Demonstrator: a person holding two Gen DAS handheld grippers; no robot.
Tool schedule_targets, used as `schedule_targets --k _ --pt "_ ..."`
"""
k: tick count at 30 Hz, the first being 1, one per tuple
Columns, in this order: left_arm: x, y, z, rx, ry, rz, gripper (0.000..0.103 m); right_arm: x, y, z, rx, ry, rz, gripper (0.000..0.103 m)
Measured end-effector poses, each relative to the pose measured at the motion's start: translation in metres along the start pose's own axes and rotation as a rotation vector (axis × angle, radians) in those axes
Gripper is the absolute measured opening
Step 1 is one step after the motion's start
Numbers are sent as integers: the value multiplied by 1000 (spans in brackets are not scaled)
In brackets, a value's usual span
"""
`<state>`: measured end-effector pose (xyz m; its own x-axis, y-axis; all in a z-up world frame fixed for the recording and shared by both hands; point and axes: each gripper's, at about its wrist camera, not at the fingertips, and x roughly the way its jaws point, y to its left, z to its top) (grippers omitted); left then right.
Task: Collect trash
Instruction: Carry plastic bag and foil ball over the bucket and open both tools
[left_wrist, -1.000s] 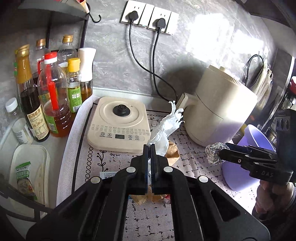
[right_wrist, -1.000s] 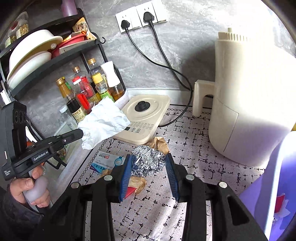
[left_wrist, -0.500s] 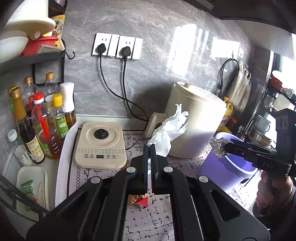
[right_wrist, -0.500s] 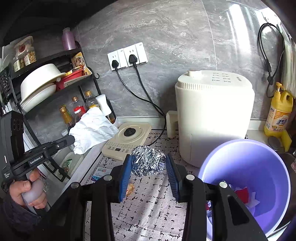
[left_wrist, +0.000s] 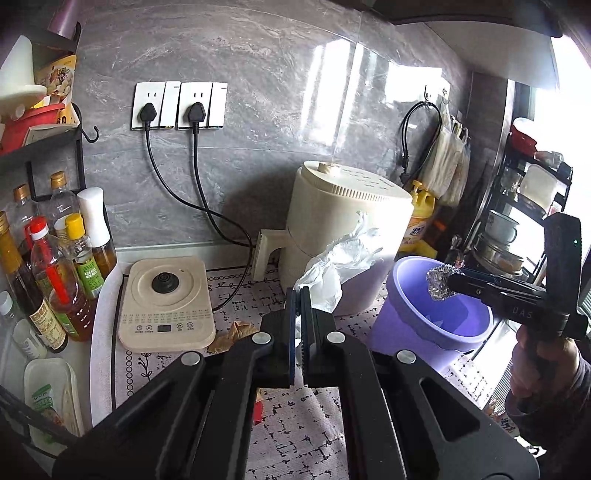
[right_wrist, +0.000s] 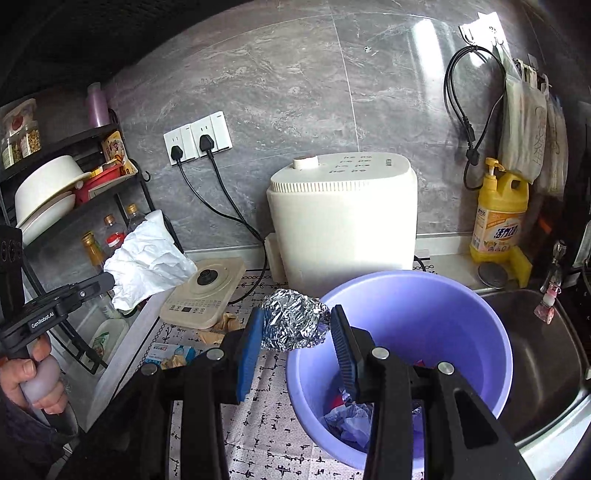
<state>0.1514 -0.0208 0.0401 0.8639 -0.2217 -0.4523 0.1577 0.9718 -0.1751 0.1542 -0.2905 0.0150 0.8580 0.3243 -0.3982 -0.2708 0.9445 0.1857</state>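
Note:
My left gripper (left_wrist: 300, 295) is shut on a crumpled white tissue (left_wrist: 338, 260) and holds it in the air above the patterned mat; the tissue also shows in the right wrist view (right_wrist: 146, 264). My right gripper (right_wrist: 297, 326) is shut on a ball of aluminium foil (right_wrist: 291, 323), held over the near left rim of the purple bin (right_wrist: 480, 332). The foil (left_wrist: 439, 282) and bin (left_wrist: 399, 317) also show at the right of the left wrist view. The bin holds crumpled trash (right_wrist: 351, 421). Brown paper scraps (right_wrist: 218, 326) and a blue-white packet (right_wrist: 170, 352) lie on the mat.
A cream air fryer (right_wrist: 343, 221) stands behind the bin. A cream induction base (left_wrist: 166, 302) sits left of it, with oil and sauce bottles (left_wrist: 55, 266) and a black rack (right_wrist: 55, 184) beyond. A steel sink (right_wrist: 543, 354) and a yellow detergent bottle (right_wrist: 498, 218) are at the right.
Both grippers have risen and swung right with their loads. The foil ball now hangs over the purple bin's rim, and the bin has come into fuller view.

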Motion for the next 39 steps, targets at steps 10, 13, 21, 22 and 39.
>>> schedule_targets --k 10,13,21,22,39 --pt "16 -31 15 43 -14 -115 3 -18 -32 0 75 -50 -128 67" --pt "26 -43 19 59 -7 -154 3 -23 -41 -1 90 -52 -157 67" --pt "65 -87 29 115 30 -285 3 -55 -77 -9 165 -73 -273 69" --pt "70 -93 30 123 35 -303 3 -60 -81 -11 173 -75 -288 69" --pt "100 -114 18 90 54 -309 93 -83 -110 -33 247 -50 -347 74"
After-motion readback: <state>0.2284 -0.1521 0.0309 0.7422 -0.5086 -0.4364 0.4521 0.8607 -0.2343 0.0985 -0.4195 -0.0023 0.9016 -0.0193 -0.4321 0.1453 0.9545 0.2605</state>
